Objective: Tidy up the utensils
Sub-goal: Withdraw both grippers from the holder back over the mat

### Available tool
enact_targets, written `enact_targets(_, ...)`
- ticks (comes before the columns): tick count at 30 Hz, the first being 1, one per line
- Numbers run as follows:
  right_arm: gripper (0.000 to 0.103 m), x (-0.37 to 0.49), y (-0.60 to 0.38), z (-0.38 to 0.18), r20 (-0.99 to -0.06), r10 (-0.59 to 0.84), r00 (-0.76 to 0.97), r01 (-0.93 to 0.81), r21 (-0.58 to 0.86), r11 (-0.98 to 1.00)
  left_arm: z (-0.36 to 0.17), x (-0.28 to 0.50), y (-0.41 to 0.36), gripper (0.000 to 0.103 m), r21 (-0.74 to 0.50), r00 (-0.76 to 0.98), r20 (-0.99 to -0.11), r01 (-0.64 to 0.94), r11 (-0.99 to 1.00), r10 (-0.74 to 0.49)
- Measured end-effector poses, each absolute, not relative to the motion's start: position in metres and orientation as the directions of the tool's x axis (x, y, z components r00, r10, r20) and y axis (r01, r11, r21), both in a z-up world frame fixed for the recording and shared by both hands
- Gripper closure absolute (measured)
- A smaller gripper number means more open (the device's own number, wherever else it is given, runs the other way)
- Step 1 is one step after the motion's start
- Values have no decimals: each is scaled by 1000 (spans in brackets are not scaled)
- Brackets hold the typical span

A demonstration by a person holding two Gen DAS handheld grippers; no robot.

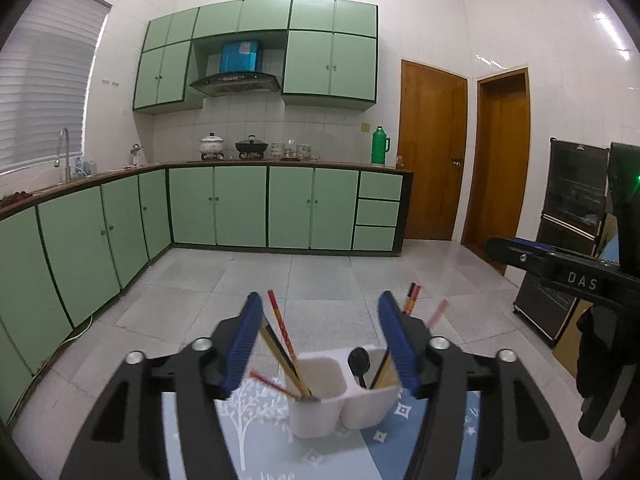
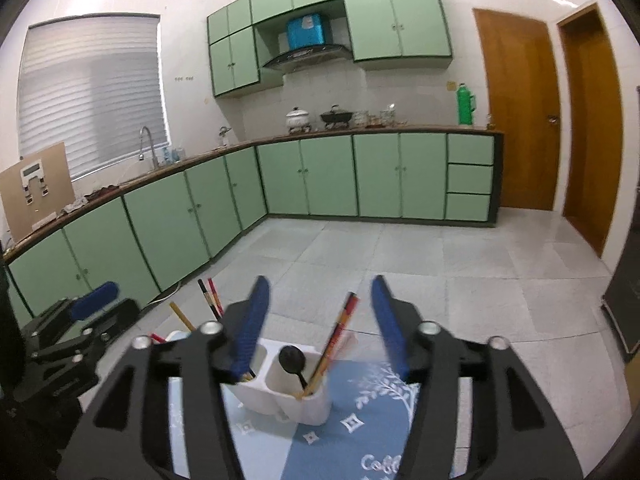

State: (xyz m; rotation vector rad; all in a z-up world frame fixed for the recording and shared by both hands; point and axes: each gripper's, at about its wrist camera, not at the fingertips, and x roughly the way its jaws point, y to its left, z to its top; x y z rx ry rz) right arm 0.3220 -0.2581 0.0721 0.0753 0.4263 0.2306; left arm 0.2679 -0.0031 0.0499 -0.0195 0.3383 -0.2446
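Observation:
A white two-compartment utensil holder (image 1: 320, 412) (image 2: 280, 396) stands on a blue and grey patterned mat (image 1: 256, 436) (image 2: 360, 412). Red-and-yellow chopsticks (image 1: 282, 340) lean in its left compartment. A black spoon (image 1: 357, 360) (image 2: 292, 360) and more chopsticks (image 2: 338, 332) stand in the right one. My left gripper (image 1: 320, 300) hangs open just above the left compartment's chopsticks, its pads apart from them. My right gripper (image 2: 320, 282) is open over the right compartment, nothing pressed between its pads. Each gripper shows at the edge of the other's view: the right gripper (image 1: 520, 256), the left gripper (image 2: 98, 302).
Beyond the mat's far edge lies a grey tiled floor (image 1: 320, 272). Green kitchen cabinets (image 1: 240, 204) run along the back and left walls. Two wooden doors (image 1: 432, 152) stand at the back right. A black glass-fronted cabinet (image 1: 572, 208) is close on the right.

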Motion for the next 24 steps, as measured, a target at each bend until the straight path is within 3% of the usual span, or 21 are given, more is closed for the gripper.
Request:
enact_targets(6, 20, 273, -275, 64, -385, 212, 898, -174, 132, 976, 43, 227, 0, 20, -59, 908, -349, 224, 973, -231)
enact_targets(9, 14, 249, -278, 56, -388, 211, 897, -170, 136, 976, 36, 210, -2, 15, -58, 900, -370, 224, 973, -230)
enact_targets(17, 6, 194, -274, 27, -446, 211, 870, -164, 142, 976, 17, 166, -10, 8, -42, 882, -425, 207, 977, -205)
enact_targets(24, 6, 166, -258, 11, -504, 239, 830, -208, 118, 971, 8, 139, -9, 6, -63, 866, -455, 201, 977, -208)
